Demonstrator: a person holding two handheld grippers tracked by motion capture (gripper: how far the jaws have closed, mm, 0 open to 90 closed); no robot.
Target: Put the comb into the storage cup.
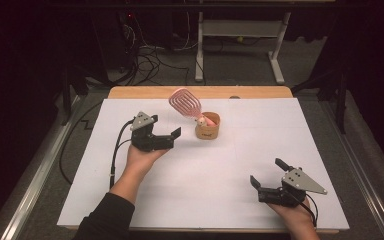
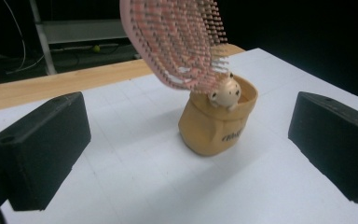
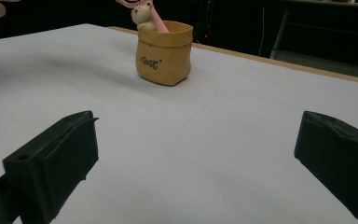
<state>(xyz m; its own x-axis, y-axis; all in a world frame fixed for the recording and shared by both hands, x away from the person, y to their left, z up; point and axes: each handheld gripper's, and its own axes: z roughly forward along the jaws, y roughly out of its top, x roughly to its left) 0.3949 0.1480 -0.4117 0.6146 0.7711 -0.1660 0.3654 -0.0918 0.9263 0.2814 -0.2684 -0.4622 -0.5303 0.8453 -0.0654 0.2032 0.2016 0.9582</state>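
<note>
Your left gripper (image 1: pixel 166 134) hovers just left of the tan pot (image 1: pixel 207 126), fingers spread wide with nothing between them. That pot stands upright on the white worktop (image 1: pixel 240 165), toward the far middle, and the pink hairbrush (image 1: pixel 185 103) sits in it handle-down, its bristled head leaning out to the left, a small bear figure (image 2: pixel 224 91) at the rim. Your right gripper (image 1: pixel 266 178) rests low at the near right corner, well apart from the pot, fingers open and empty.

High view: from above the near edge, looking forward and down over the whole table (image 1: pixel 260 165).
Left gripper view: low, close to the cup (image 2: pixel 216 123).
Right gripper view: low, farther back.
Shared: cup and hairbrush (image 2: pixel 175 39).
</note>
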